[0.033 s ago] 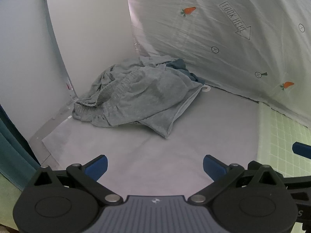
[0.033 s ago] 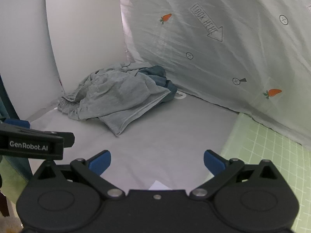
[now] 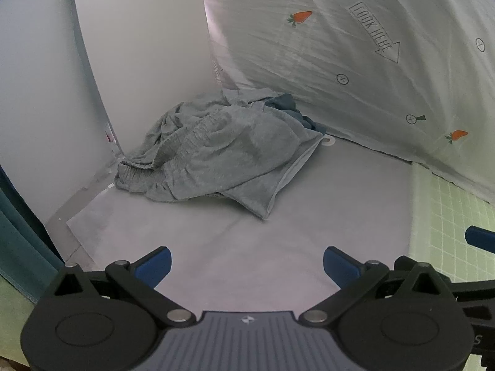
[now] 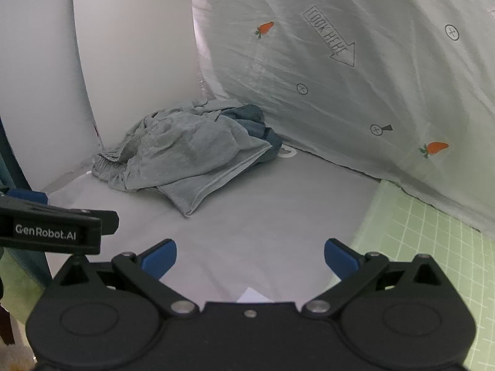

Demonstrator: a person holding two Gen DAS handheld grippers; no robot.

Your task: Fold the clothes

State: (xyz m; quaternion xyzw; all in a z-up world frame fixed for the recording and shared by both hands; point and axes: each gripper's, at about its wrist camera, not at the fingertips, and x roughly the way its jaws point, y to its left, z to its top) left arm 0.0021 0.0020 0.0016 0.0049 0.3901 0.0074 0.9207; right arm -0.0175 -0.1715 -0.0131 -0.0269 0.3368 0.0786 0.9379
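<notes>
- Left tool (image 3: 247,266): blue fingers spread wide, holding nothing, hovering over bare grey table (image 3: 247,241).
- Right tool (image 4: 250,261): equally wide, empty.
- Crumpled grey shorts (image 3: 216,154) lie at frame centre, well apart from both tools, over a dark blue garment (image 4: 250,117).
- Carrot-print sheet (image 3: 371,61) bounds the upper right; green grid mat (image 4: 417,232) the lower right.

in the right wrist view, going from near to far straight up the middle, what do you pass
Open right gripper → bare grey cloth work surface → crumpled grey shorts with an elastic waistband → dark blue garment behind them → pale carrot-print backdrop sheet.
</notes>
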